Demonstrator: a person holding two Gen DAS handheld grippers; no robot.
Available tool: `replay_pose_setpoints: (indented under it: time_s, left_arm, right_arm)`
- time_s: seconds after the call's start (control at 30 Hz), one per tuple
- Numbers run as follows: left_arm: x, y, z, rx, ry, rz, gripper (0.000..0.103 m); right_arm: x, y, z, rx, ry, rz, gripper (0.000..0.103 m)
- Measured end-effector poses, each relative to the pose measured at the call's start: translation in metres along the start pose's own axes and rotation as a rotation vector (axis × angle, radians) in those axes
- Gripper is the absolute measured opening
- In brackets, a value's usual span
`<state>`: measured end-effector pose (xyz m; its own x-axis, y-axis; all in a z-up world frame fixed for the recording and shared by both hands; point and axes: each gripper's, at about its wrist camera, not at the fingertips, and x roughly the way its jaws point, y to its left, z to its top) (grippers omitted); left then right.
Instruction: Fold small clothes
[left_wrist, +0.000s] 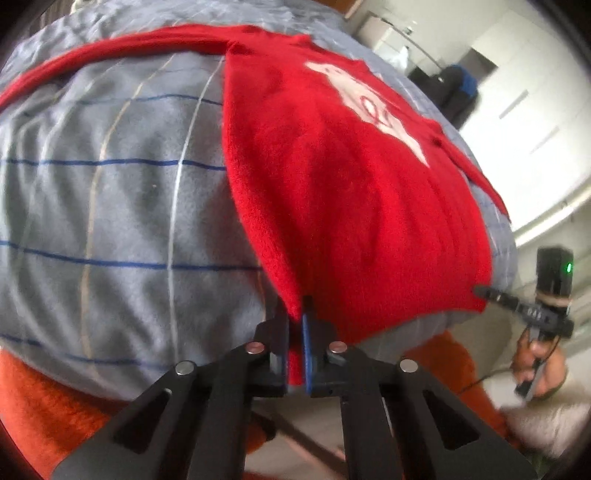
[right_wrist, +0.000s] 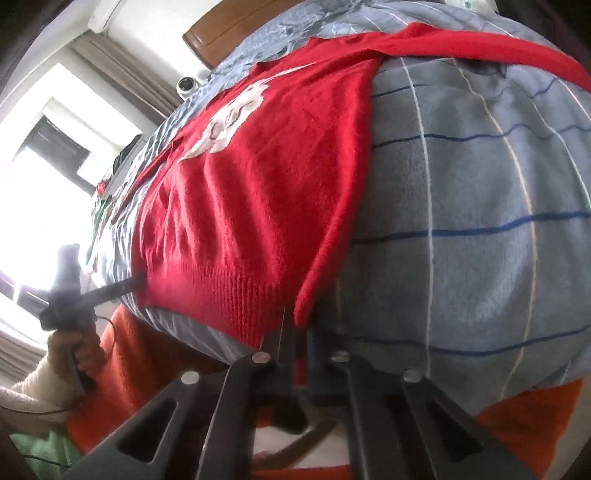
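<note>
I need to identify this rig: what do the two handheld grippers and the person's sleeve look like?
Both the left gripper and right gripper are black, slotted linkages with silver round pins and blue-edged pads. The right's upright black module shows a green light; thin black cables trail. The left sleeve is cream knit.

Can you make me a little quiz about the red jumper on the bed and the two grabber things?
1. True or false: the red sweater lies spread on a grey-blue checked blanket.
2. What is the left gripper pinching? A) a sleeve cuff B) a bottom corner of the sweater C) only the blanket
3. Fill the gap: the right gripper is ____ (open or shut) on the sweater's other bottom corner.

Key: 1 true; 2 B; 3 shut.
</note>
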<state>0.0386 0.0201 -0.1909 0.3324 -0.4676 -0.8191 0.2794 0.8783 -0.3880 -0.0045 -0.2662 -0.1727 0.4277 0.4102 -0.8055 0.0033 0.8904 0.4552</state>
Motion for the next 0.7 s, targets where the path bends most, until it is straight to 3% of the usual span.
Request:
replay_pose_setpoints:
  time_s: [0.17, 0.3, 0.43, 0.5, 0.57, 0.6, 0.63, 0.7]
  left_arm:
    - [-0.014, 0.003, -0.017, 0.063, 0.018, 0.033, 0.003]
    - [0.004, 0.015, -0.017, 0.014, 0.041, 0.045, 0.003]
    - [-0.001, 0.006, -0.016, 0.05, 0.018, 0.069, 0.011]
    - [-0.011, 0.001, -0.019, 0.059, -0.009, 0.062, 0.039]
    - [-0.031, 0.0, -0.023, 0.053, -0.067, 0.038, 0.063]
    - [-0.04, -0.001, -0.024, 0.051, -0.095, 0.028, 0.07]
    - [-0.047, 0.0, -0.023, 0.05, -0.118, 0.02, 0.071]
    - [-0.063, 0.002, -0.02, 0.048, -0.162, 0.012, 0.075]
  right_arm:
    - [-0.027, 0.004, -0.011, -0.021, -0.01, -0.056, 0.004]
    - [-0.009, -0.005, -0.014, 0.028, -0.003, -0.092, 0.004]
    - [0.004, 0.004, -0.015, -0.004, -0.017, -0.142, 0.005]
    - [0.002, 0.006, -0.015, -0.009, -0.03, -0.147, 0.008]
    - [-0.003, 0.004, -0.017, -0.006, -0.032, -0.158, 0.028]
    - [-0.008, 0.003, -0.017, -0.003, -0.042, -0.161, 0.045]
    - [-0.013, 0.002, -0.018, -0.003, -0.059, -0.168, 0.056]
    - [-0.029, 0.003, -0.02, -0.011, -0.108, -0.196, 0.058]
